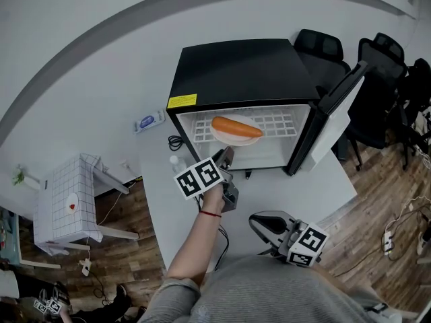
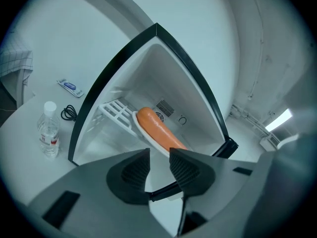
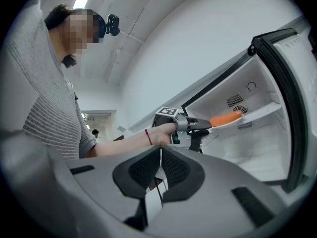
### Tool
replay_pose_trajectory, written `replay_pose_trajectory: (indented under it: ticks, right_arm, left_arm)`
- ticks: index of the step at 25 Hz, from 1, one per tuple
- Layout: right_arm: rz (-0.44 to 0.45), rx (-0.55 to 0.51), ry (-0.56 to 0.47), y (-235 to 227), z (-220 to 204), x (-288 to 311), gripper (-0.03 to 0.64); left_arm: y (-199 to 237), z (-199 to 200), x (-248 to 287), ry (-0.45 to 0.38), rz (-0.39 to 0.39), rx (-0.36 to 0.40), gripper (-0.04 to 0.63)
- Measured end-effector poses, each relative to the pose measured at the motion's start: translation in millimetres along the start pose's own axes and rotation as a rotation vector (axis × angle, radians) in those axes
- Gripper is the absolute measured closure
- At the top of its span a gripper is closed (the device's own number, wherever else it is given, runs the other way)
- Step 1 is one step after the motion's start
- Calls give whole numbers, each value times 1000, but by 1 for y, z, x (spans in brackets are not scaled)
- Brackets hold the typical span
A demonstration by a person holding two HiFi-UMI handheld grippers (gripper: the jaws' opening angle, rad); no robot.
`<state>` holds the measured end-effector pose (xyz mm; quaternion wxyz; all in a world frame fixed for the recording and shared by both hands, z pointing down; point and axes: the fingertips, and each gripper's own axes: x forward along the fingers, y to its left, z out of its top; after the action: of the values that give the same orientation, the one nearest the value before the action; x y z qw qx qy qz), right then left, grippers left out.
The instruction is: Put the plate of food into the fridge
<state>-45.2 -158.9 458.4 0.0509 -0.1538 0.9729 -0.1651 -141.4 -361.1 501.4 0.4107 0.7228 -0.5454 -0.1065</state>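
The plate [image 1: 232, 140] of food is set on the wire shelf [image 1: 283, 122] inside the fridge [image 1: 236, 73]. The left claw [image 2: 159, 155] is held open just beside the plate's rim, and the right claw [image 3: 161, 152] is closed on nothing. The door [image 1: 340, 116] is not yet shut.

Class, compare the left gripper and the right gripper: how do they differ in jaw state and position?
The left gripper has its jaws apart; the right gripper has its jaws pressed together, holding nothing. The left gripper is stretched out to the open fridge, its tips close to the rim of the plate; the right gripper hangs back near the person's torso, away from the fridge. Both are grey and carry a cube with square markers.
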Motion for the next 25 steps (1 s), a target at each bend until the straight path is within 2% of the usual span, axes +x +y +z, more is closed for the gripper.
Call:
replay_pose_trajectory:
  ticks: [5,13,21,25]
  right_arm:
    - [-5,-4,-2,1,1,1,601]
    - [-15,-11,-5,4,2,0,601]
    - [-19,-20,-1,8,0,-1,601]
    - [-23,-22,0,10,-1,-3,601]
  left_arm:
    - [-5,-9,-4,26,-1,90,579]
    - [-29,-12,-21,1,-53,234,584]
    - [-40,-30,-41,3,-104,306,584]
    - [-37,-39,-56,-11,-102,331,584]
